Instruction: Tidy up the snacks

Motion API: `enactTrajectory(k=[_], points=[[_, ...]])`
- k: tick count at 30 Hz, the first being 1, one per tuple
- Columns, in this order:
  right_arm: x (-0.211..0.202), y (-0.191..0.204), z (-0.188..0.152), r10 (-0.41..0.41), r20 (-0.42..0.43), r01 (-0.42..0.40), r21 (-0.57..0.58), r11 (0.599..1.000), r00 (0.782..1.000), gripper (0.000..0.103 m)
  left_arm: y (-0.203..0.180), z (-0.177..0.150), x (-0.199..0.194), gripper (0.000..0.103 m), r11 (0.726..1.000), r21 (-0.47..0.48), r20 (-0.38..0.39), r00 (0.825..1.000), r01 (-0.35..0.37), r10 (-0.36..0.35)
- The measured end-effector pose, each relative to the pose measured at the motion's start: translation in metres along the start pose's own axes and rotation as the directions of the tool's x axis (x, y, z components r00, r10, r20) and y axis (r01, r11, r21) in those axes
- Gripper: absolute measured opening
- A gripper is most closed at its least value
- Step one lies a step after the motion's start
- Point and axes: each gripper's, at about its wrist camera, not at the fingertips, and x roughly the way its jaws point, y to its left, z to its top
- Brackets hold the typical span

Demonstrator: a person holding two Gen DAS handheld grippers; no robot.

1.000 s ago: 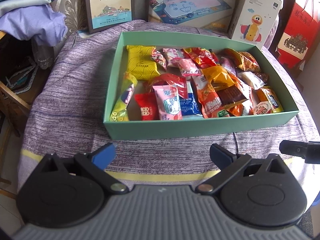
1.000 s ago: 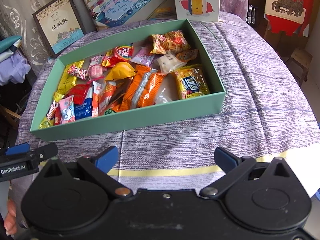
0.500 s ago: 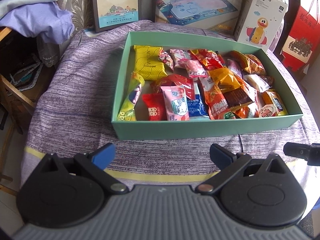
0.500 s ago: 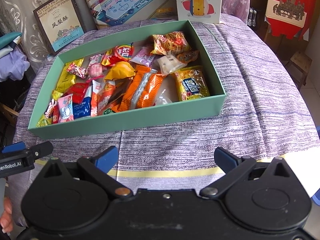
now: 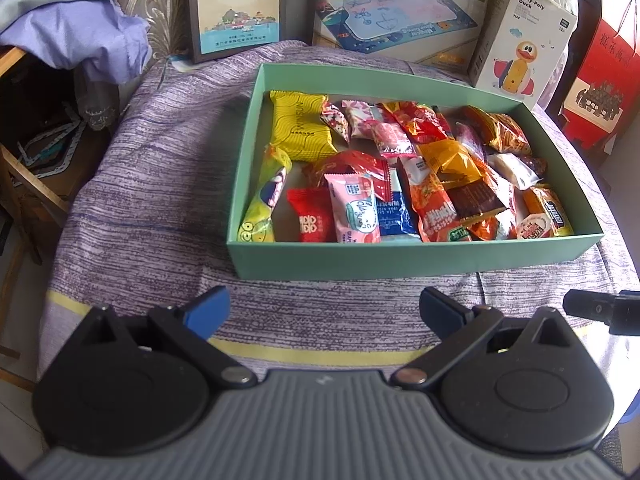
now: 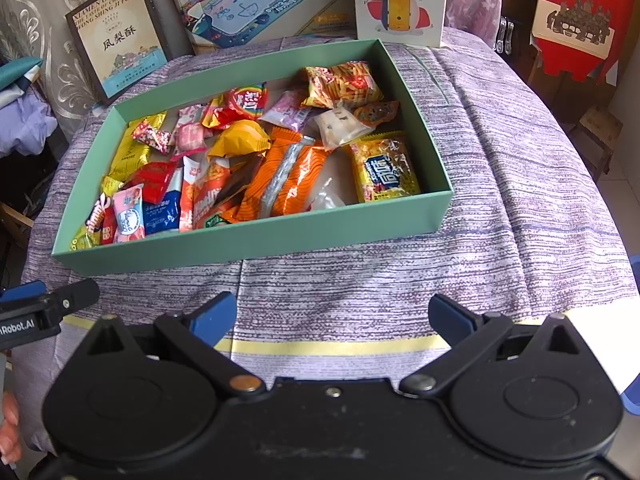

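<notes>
Left gripper (image 5: 324,310) and right gripper (image 6: 332,314): both hover over the near edge of the table, blue-padded fingers spread wide with nothing between them. Just beyond them lies a purple striped tablecloth (image 5: 160,184) with a pale yellow band near its edge. On it rests the green box (image 5: 400,256) — a shallow, mint-coloured rectangular tray without a lid, holding a loose single layer of wrapped snacks. At its left end: a yellow packet (image 5: 300,128) flat against the far wall, a green-and-yellow candy stick (image 5: 266,196) along the side wall, a small red packet (image 5: 311,222) and a pink packet (image 5: 356,210) at the near wall. At its right end: an orange striped packet (image 6: 290,176) and a yellow cracker packet (image 6: 386,170) — both lying flat. Behind the box stand a duck toy carton (image 6: 400,0) and a framed pastry box (image 5: 236,8).
</notes>
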Motion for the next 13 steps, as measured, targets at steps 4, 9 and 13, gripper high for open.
enactTrajectory(k=[4,9,13], points=[[-0.0001,-0.0003,0.0001,0.002,0.003,-0.002,-0.002,1.000,1.000,0.103,0.0003,-0.0011,-0.0014,0.103,1.000,0.002,0.012,1.000,0.007,-0.007],[-0.0011,-0.0013,0.0005,0.001,0.010,-0.001,0.003,1.000,1.000,0.103,-0.0019,-0.0003,-0.0033,0.103,1.000,0.014,0.018,1.000,0.011,-0.012],[-0.0014,-0.0016,-0.0001,-0.003,0.011,0.003,0.003,1.000,1.000,0.103,-0.0023,0.0002,-0.0034,0.103,1.000,0.014,0.013,1.000,-0.006,0.006]])
